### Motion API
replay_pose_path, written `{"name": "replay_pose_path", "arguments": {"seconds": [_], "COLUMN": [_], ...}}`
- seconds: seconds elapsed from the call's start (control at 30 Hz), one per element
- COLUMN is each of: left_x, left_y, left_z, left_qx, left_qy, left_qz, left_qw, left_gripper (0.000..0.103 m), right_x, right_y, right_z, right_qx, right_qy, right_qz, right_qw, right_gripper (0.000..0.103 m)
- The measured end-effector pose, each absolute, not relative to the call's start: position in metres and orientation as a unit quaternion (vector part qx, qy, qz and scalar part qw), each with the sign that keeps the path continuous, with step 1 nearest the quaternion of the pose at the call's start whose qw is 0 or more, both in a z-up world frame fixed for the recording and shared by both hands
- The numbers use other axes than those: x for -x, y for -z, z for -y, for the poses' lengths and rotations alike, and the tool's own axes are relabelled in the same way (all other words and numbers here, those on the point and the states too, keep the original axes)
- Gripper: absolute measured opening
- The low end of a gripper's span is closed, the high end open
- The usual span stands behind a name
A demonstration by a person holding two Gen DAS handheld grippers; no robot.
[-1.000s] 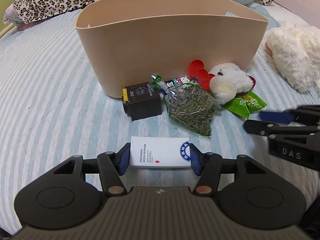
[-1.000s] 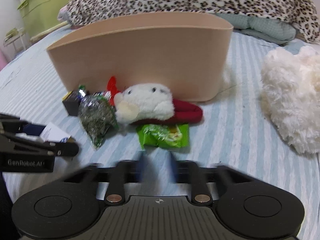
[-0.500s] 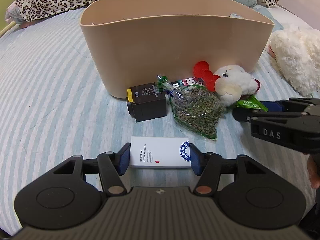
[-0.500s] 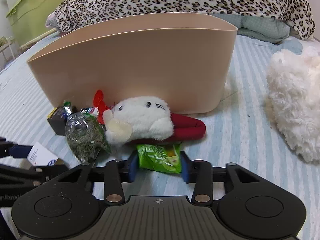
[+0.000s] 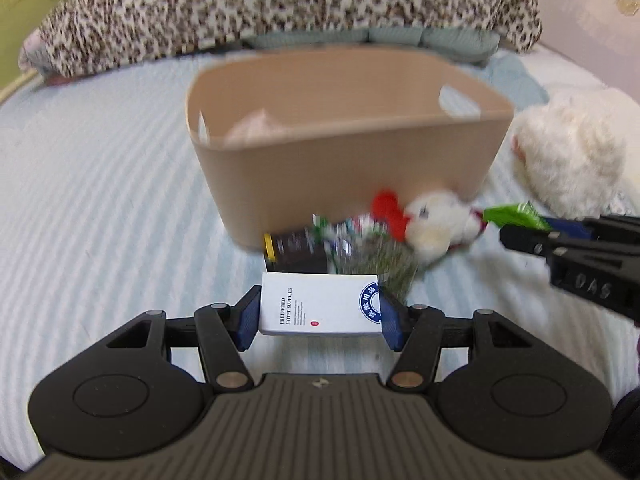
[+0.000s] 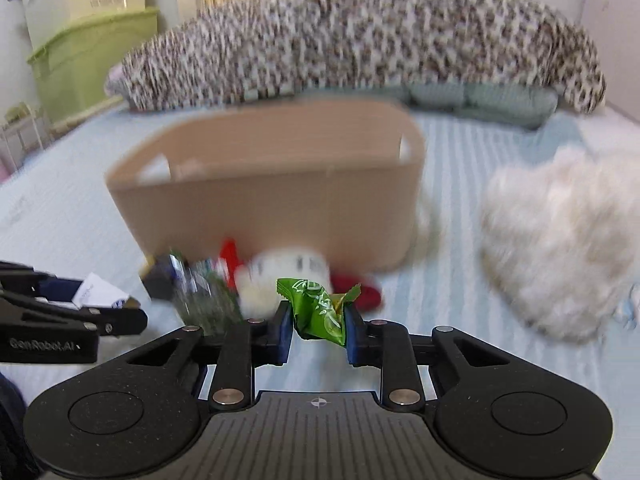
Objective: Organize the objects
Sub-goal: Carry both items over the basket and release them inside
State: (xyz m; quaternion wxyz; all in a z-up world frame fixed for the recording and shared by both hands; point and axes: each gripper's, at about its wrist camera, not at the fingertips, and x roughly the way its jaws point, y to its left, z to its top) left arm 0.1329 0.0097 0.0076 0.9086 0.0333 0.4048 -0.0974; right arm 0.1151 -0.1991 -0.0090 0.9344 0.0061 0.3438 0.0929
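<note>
My left gripper (image 5: 318, 314) is shut on a white hotel-supplies box (image 5: 318, 304) and holds it above the bed, in front of the beige basket (image 5: 348, 176). My right gripper (image 6: 317, 326) is shut on a green snack packet (image 6: 316, 306), also lifted; it shows in the left wrist view (image 5: 514, 216) too. On the bed by the basket's front wall lie a black box (image 5: 294, 250), a clear bag of dried herbs (image 5: 378, 258) and a small white plush with red parts (image 5: 434, 220). Something pale lies inside the basket (image 5: 256, 128).
A large fluffy white plush (image 6: 560, 240) lies right of the basket. A leopard-print blanket (image 6: 360, 40) lies at the bed's far end. A green storage bin (image 6: 88, 60) stands off the bed at the left. The bed has a striped blue sheet (image 5: 100, 220).
Both grippers have risen from the bed with their items. The right gripper closed on the green packet and lifted it. The basket's inside has come into view.
</note>
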Motion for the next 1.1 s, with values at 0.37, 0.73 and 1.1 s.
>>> {"name": "replay_pose_path", "arguments": {"seconds": [0.37, 0.73, 1.1], "left_x": [-0.159, -0.243, -0.287], "left_y": [-0.075, -0.075, -0.046], "left_z": [-0.01, 0.002, 0.005], "left_qx": [-0.031, -0.051, -0.065], "left_qy": [0.097, 0.032, 0.007], "left_qz": [-0.323, -0.332, -0.385], "left_qw": [0.941, 0.942, 0.921], "left_gripper": [0.06, 0.06, 0.061], "right_x": [-0.146, -0.2, -0.25], "right_y": [-0.065, -0.067, -0.032], "right_z": [0.19, 0.164, 0.152], "right_qx": [0.008, 0.022, 0.018], "right_qy": [-0.102, -0.085, -0.055], "right_qz": [-0.254, -0.255, -0.307], "right_qw": [0.962, 0.963, 0.95], "right_gripper": [0.024, 0.024, 0.028]}}
